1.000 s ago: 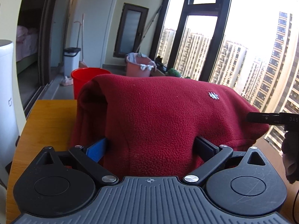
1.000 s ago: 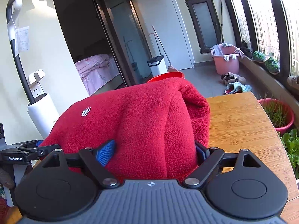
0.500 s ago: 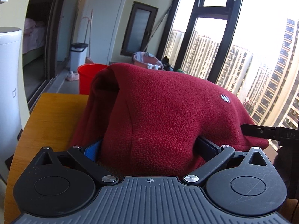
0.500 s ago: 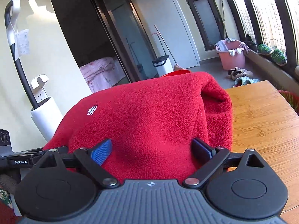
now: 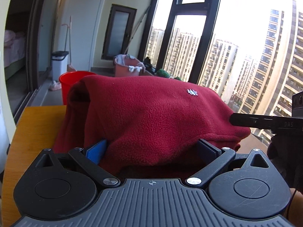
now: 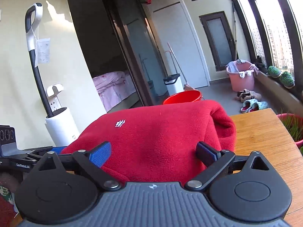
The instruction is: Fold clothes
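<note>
A folded red fleece garment (image 5: 151,117) with a small white logo lies bundled over a wooden table (image 5: 36,128). It also shows in the right wrist view (image 6: 161,138). My left gripper (image 5: 151,149) has its jaws wide apart around the near edge of the fleece, the fabric bulging between the blue pads (image 5: 95,150). My right gripper (image 6: 153,153) stands the same way on the other side, jaws wide around the fleece. Each gripper shows at the edge of the other's view. Whether the fleece is lifted off the table is hidden.
A red bucket (image 5: 73,81) stands beyond the table. A pink laundry tub (image 6: 241,77) sits by the window wall, with slippers (image 6: 251,105) on the floor. A white upright vacuum (image 6: 56,124) stands at the left. A potted plant (image 6: 291,126) is by the table's right edge (image 6: 284,124).
Both grippers have moved with the fleece between their jaws; both views tilt upward and the garment sits lower in the views. The jaws stay equally wide.
</note>
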The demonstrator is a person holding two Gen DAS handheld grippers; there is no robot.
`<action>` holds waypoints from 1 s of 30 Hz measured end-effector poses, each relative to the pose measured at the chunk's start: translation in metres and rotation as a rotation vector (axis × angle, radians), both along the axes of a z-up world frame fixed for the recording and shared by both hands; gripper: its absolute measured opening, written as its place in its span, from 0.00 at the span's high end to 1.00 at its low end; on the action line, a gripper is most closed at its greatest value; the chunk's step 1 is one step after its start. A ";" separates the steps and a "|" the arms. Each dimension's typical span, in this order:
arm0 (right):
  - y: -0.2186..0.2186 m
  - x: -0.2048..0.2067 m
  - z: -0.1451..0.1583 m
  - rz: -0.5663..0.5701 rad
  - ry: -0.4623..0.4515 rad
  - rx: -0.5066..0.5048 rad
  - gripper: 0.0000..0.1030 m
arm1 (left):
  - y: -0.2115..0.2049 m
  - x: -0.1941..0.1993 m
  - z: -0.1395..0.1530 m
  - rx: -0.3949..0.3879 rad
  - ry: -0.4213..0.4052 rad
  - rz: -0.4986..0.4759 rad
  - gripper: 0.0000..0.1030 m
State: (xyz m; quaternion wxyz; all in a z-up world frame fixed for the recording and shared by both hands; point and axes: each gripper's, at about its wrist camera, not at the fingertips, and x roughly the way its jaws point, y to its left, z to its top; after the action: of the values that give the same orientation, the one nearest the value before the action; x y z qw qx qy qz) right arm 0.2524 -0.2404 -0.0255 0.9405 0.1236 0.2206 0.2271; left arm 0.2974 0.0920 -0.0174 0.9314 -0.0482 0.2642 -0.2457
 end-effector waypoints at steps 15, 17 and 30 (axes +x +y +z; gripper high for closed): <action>0.013 -0.016 0.006 -0.185 -0.057 -0.100 0.00 | 0.003 -0.074 0.009 -0.021 -0.195 0.324 0.00; 0.017 -0.045 0.004 -0.244 -0.095 -0.082 0.00 | -0.003 -0.093 0.007 -0.017 -0.208 0.356 0.00; 0.040 -0.158 -0.009 -0.423 -0.240 -0.153 0.00 | -0.046 -0.165 0.006 0.106 -0.279 0.410 0.00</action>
State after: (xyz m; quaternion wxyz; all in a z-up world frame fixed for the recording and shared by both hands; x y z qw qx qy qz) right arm 0.0940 -0.2008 -0.0341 0.9931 0.0674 0.0932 0.0211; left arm 0.1323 0.0462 -0.0113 0.9904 -0.0176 0.1305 -0.0420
